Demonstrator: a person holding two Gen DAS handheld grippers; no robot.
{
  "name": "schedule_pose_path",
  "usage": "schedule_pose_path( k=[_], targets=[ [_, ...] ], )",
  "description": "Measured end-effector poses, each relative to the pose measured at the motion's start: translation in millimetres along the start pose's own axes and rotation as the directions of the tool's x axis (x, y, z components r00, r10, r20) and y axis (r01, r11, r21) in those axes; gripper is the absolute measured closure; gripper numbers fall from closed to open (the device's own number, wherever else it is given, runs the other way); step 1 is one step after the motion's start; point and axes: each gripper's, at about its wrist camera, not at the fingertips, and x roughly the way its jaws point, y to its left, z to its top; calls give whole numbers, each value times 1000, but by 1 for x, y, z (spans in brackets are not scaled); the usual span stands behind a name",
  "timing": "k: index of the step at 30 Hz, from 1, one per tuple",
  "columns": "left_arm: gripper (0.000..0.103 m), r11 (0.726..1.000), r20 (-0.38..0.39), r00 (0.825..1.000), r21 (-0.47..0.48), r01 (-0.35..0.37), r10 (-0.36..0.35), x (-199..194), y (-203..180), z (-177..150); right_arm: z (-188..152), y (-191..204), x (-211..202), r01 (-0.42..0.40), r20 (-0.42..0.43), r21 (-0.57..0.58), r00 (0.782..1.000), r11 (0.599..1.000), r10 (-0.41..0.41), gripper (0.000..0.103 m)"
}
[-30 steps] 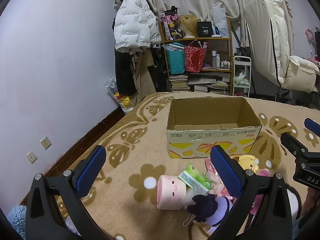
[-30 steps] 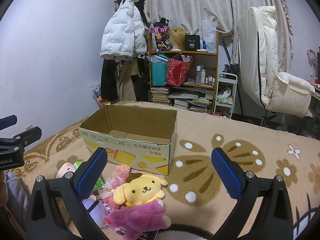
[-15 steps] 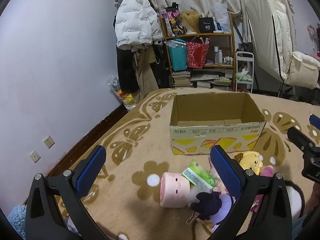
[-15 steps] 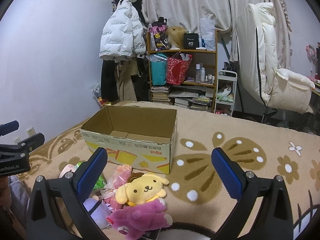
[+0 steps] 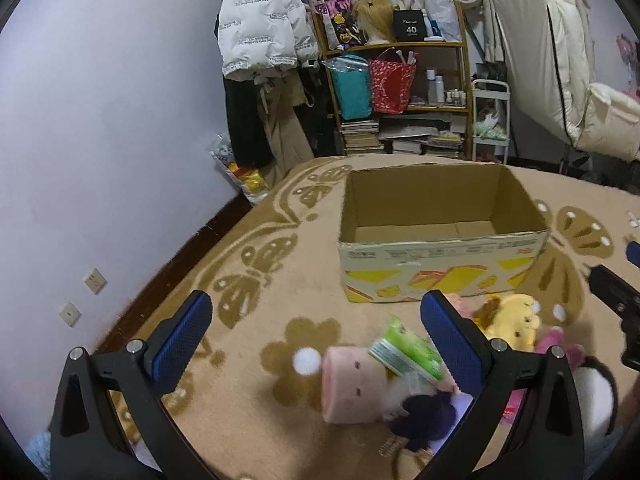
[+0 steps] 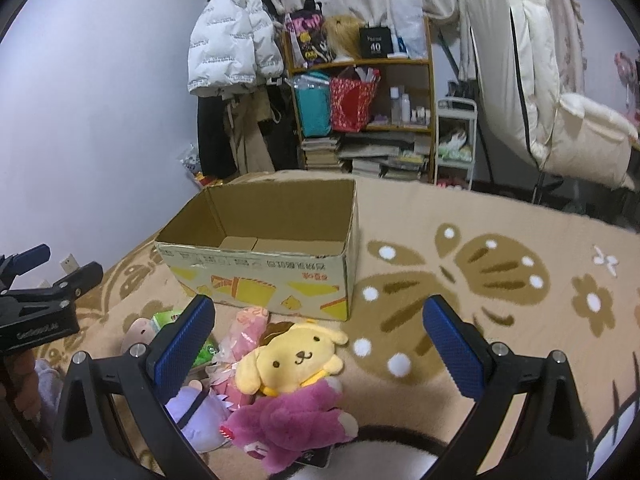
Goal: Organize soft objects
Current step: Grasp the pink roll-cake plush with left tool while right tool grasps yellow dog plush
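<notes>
Right wrist view: a yellow floppy-eared dog plush (image 6: 298, 356) with a stitched smile lies face-up on the tan flower-patterned blanket (image 6: 500, 300), a fuzzy magenta plush (image 6: 292, 420) touching its lower side and a pink frilly toy (image 6: 240, 332) just beside it. All sit close to the near wall of an open cardboard box (image 6: 260, 276). The right tool (image 6: 320, 348) is spread wide, gripping nothing. In the left wrist view, the left tool (image 5: 320, 344) gapes equally wide over a pink cylindrical plush (image 5: 348, 384) and a green packet (image 5: 404, 350).
</notes>
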Motion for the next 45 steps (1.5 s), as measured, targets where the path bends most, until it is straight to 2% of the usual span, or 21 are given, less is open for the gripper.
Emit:
schedule_pose_path(
  k=[8,15,27,31,37,45],
  targets=[
    [0,998,-106,994,-46,32,-37,32,8,9,-2,-3,18,-37,-58,42,998,998,40,0],
    [0,994,-220,972,-88,65,-83,61,7,-2,-1,-4,48,-64,-123,79,990,995,73,0],
    [0,990,-376,919,-122,76,-117,95,6,-23,-16,-11,97,-78,-254,126,961,989,108,0],
    [0,988,-427,895,-127,86,-133,103,2,-32,-23,-10,108,-97,-302,123,944,988,130,0],
    [0,993,-474,873,-84,87,-117,107,-6,-40,-33,-3,122,-121,-371,99,917,988,149,6],
    [0,990,-542,830,-116,81,-131,116,-2,-51,-46,1,133,-114,-427,86,893,990,140,7]
  ],
)
